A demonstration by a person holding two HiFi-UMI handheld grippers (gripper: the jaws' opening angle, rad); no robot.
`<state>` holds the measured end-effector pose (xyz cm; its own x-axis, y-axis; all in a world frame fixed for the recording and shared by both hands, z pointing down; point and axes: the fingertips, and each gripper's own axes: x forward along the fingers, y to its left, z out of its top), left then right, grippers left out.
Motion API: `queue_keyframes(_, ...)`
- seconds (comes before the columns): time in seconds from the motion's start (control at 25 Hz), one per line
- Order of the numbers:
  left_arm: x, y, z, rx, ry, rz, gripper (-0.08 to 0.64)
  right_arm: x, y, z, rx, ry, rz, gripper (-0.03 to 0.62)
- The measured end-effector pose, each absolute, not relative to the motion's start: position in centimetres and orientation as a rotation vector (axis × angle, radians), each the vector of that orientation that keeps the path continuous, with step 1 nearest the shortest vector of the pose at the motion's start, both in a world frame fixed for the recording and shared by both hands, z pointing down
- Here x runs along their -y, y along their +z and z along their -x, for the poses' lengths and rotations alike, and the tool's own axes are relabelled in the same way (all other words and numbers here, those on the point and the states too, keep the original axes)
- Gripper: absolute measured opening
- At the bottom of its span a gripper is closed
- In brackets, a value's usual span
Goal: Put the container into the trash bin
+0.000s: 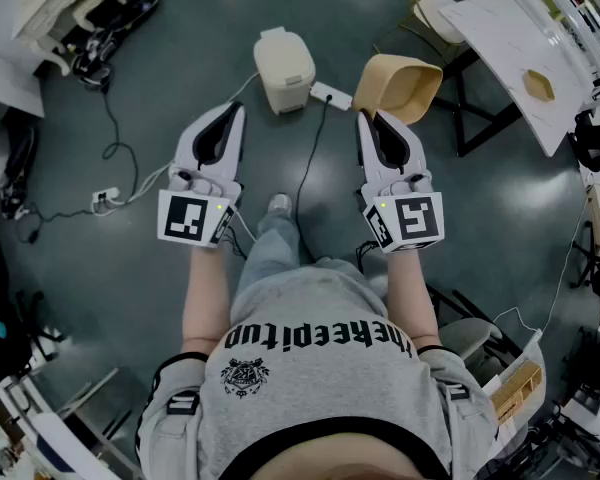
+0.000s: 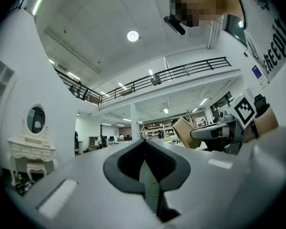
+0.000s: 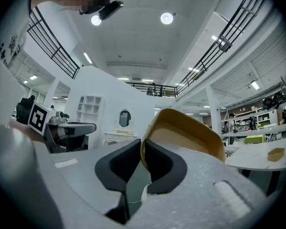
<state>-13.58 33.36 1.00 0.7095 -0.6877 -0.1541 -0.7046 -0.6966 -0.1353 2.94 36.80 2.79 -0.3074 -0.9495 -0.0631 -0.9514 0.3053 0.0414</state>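
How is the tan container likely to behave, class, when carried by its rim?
Probably light: the right gripper holds the tan container aloft by one rim pinch. Likely fairly stiff: its wall shows a firm bowl shape without sagging. It may pivot, since most of it sits to one side of the jaws.

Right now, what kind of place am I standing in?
Probably a big open workshop or lab hall, not a home: a high ceiling with a railed upper gallery, a dark floor strewn with cables, and work tables around the edge.
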Motion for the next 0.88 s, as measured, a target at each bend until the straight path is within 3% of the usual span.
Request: queue_keyframes(0.88,-21.9,1.0,16.0,-1.046,0.142,2.767,0.011,-26.5,2.3,-1.4,-2.413,0.093,1.935,0.029)
